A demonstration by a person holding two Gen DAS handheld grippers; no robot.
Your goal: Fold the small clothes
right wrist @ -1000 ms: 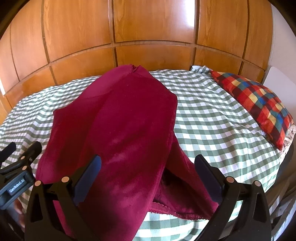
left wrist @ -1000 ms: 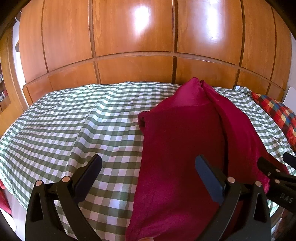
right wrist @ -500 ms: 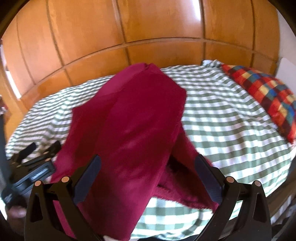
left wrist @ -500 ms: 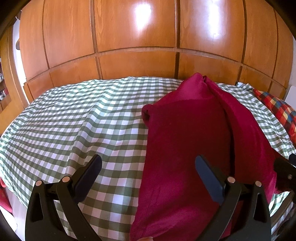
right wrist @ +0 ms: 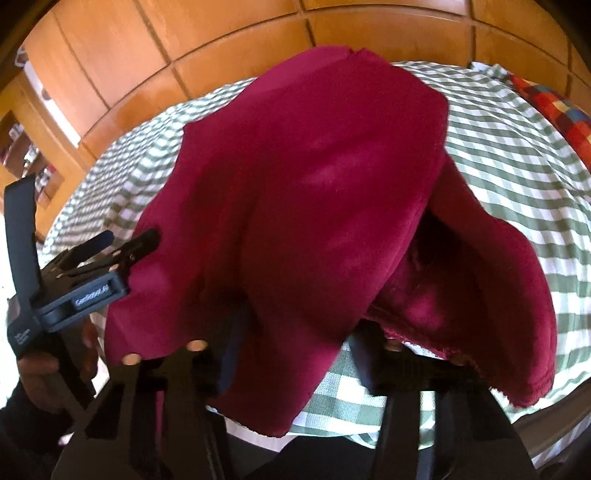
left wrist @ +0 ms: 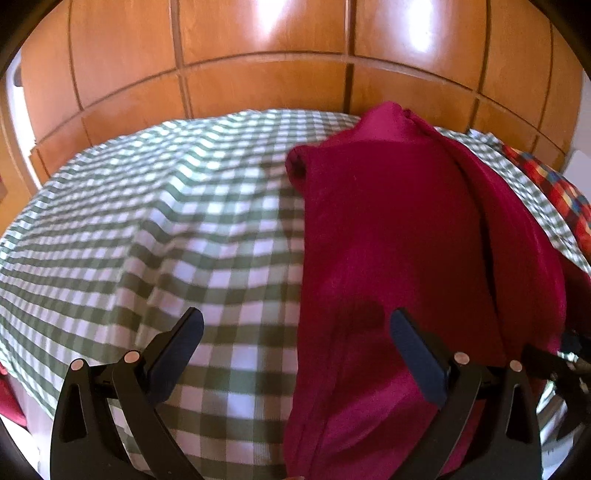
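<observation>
My left claw over the bed, garment spread on the bed to its right, my right claw around the garment's near edge, pillow far right, wooden panels behind the bed

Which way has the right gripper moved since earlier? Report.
Yes: the right gripper dipped toward the checked bedspread, wooden panels sliding up-frame; its jaws have just been closing, red garment between them.

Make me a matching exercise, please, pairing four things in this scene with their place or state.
1. dark red fleece garment
2. green-and-white checked bedsheet
3. multicoloured checked pillow
4. left gripper

A. at the far right of the bed
B. jaws wide open
C. covering the bed
D. lying on the sheet

Pairs: 1-D, 2-C, 3-A, 4-B
</observation>
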